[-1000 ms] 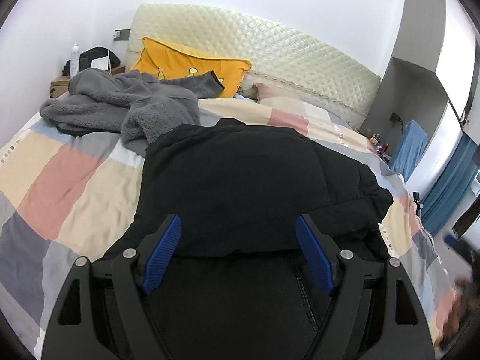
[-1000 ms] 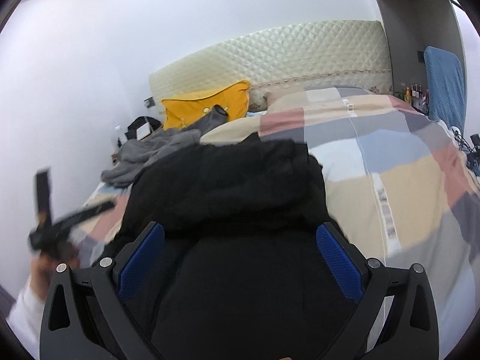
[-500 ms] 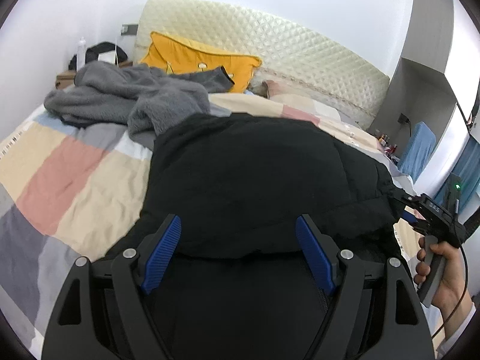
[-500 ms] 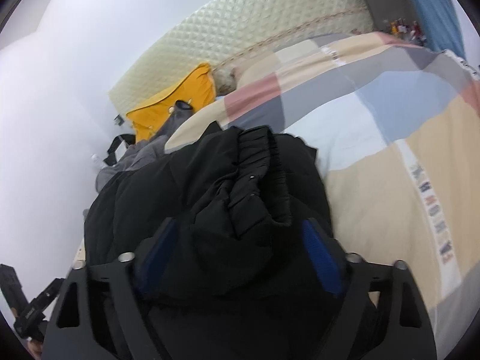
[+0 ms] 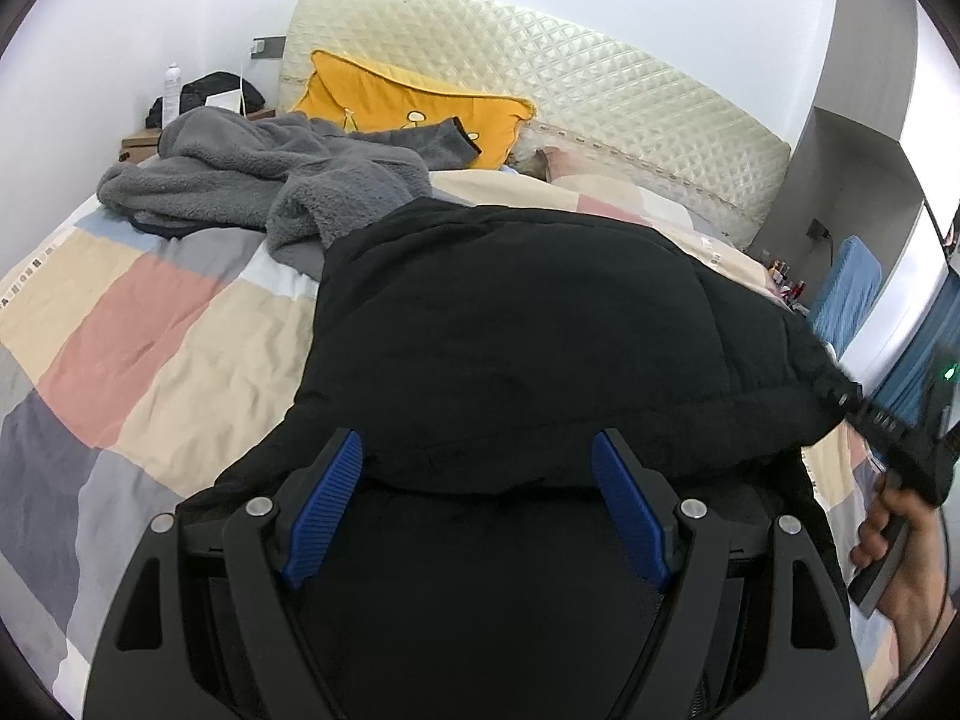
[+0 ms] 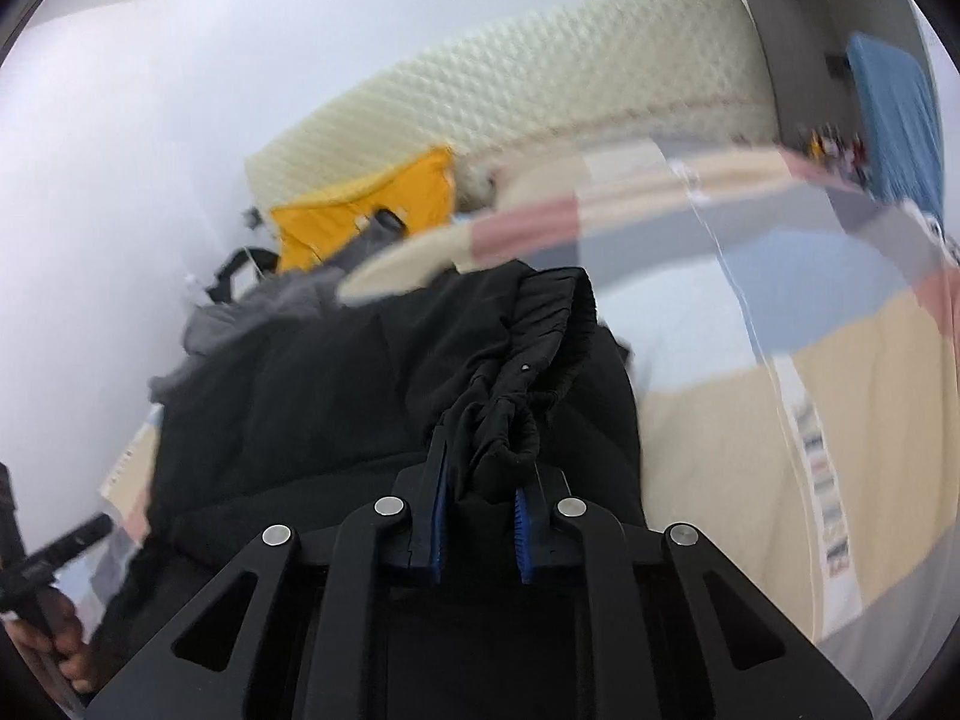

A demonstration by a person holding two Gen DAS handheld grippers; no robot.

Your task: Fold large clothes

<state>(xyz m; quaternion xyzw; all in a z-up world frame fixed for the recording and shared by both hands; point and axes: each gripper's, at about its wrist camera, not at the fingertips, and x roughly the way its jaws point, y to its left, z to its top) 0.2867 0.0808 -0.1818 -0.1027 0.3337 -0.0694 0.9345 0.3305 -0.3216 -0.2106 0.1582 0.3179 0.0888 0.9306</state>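
Observation:
A large black padded jacket (image 5: 516,348) lies folded over on the patchwork bed (image 5: 138,354). My left gripper (image 5: 480,462) is open, its blue pads wide apart just above the jacket's near fold. My right gripper (image 6: 480,480) is shut on a bunched elastic cuff of the black jacket (image 6: 510,420). In the left wrist view the right gripper (image 5: 852,408) pinches the jacket's right corner, with the hand below it. The jacket's lower part is hidden under my gripper bodies.
A grey fleece garment (image 5: 270,180) is heaped at the bed's far left, next to a yellow pillow (image 5: 408,102) against the quilted headboard (image 5: 600,96). A nightstand with a bottle (image 5: 171,84) stands far left. A blue chair (image 5: 852,282) stands to the right.
My right gripper has gone from wide open to shut on the jacket's cuff. My left gripper has stayed open over the near fold while its view shifted slightly.

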